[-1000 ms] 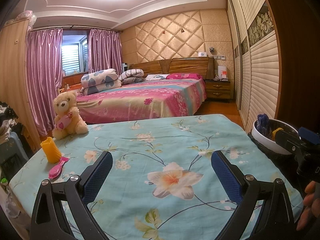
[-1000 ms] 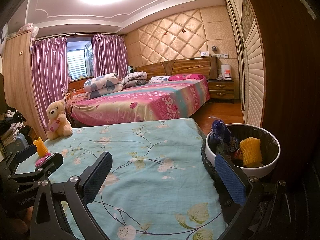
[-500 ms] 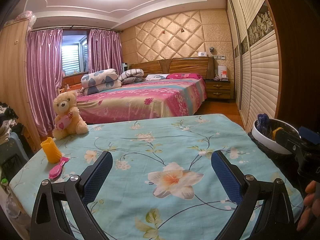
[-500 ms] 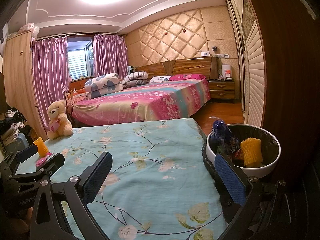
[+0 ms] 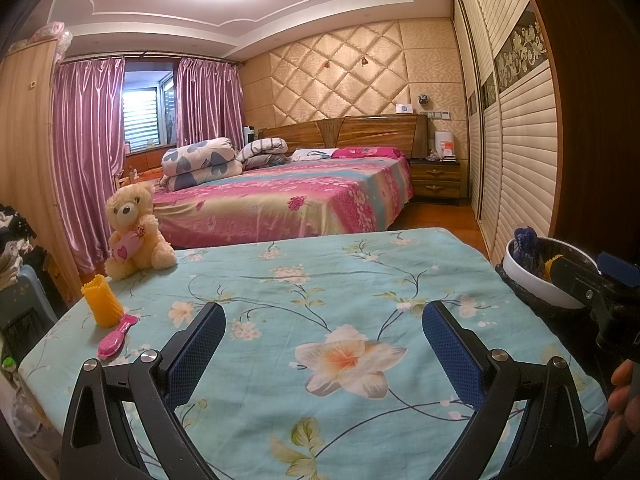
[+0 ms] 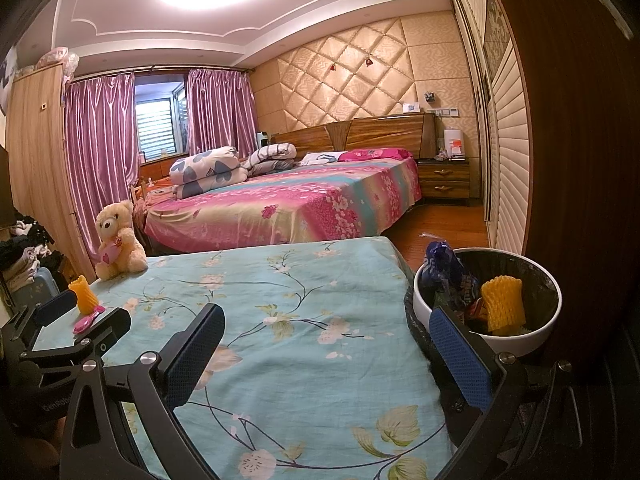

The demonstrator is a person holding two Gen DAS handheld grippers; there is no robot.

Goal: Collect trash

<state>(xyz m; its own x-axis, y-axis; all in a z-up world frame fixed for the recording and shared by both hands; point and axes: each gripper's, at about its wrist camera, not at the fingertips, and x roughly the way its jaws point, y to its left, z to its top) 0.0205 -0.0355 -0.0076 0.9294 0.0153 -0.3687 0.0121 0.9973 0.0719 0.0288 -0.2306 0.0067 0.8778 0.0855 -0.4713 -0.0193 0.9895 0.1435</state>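
Left wrist view: left gripper (image 5: 323, 348) has jaws spread wide, nothing between them, hovering over the desk (image 5: 360, 280) with its teal floral cloth. Ahead and left of the left jaw: yellow foam net (image 5: 102, 301) standing upright, pink hairbrush (image 5: 117, 338) lying just in front of it, close or touching, can't tell. Teddy bear (image 5: 134, 232) sits farther back at the desk's far left corner. Off to the right of the right jaw, past the desk edge: white trash bin (image 5: 532, 276) with black liner, blue wrapper (image 5: 525, 242) sticking up at its near rim. Right gripper (image 5: 592, 280) partly covers the bin; a hand (image 5: 618, 412) shows at the frame's right edge.

Right wrist view: right gripper (image 6: 326, 350) also has jaws wide apart and empty, over the desk's right side. The bin sits just beyond the right jaw, beside the desk edge. Inside it: blue wrapper on the left, a second yellow foam net (image 6: 503, 305) upright on the right, other scraps low between them, too dark to identify. Far left of the left jaw, the left gripper's body, with the first foam net and hairbrush right behind it. Bed (image 6: 280, 204) in the background.
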